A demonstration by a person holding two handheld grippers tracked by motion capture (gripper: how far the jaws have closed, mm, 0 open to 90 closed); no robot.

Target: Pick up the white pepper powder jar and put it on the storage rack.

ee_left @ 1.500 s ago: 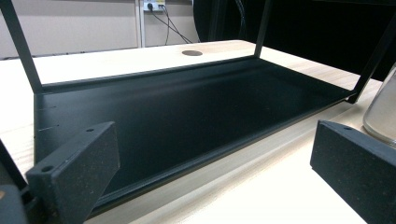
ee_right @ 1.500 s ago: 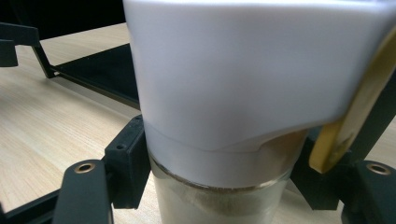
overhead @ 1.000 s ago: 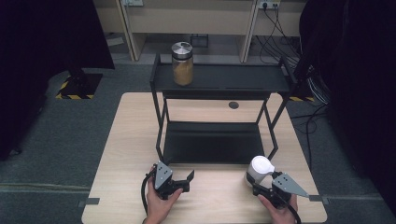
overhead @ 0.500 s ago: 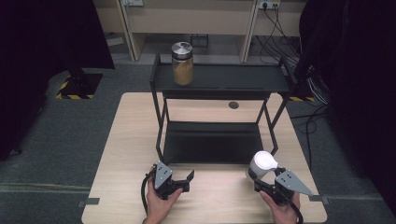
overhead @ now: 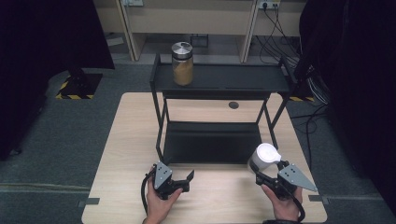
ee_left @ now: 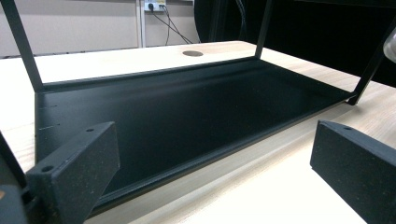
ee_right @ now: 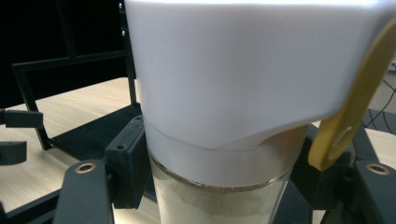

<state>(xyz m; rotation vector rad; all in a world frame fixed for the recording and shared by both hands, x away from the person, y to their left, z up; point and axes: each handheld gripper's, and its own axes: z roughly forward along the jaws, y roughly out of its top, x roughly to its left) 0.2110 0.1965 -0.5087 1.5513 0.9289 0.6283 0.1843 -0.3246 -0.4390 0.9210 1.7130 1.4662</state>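
A glass jar with a white lid (overhead: pixel 265 155) stands just off the front right corner of the black two-tier rack (overhead: pixel 219 80), with my right gripper (overhead: pixel 267 170) shut on its body. In the right gripper view the white lid (ee_right: pixel 233 70) looms close, with pale powder behind the glass (ee_right: pixel 210 205) and a yellow tab (ee_right: pixel 348 112) at its right; the black jaws press on both sides. My left gripper (overhead: pixel 185 180) rests open on the table in front of the rack's lower shelf (ee_left: pixel 177 107), with nothing between its fingers (ee_left: pixel 77 170).
A second jar with brown contents and a silver lid (overhead: pixel 182 63) stands at the left on the rack's top shelf. A round hole (overhead: pixel 234 105) lies in the wooden table (overhead: pixel 130 135) behind the rack. Cables hang at the far right.
My right gripper has carried the white-lidded jar a little forward, toward the rack's front right corner. The left gripper has stayed where it was.
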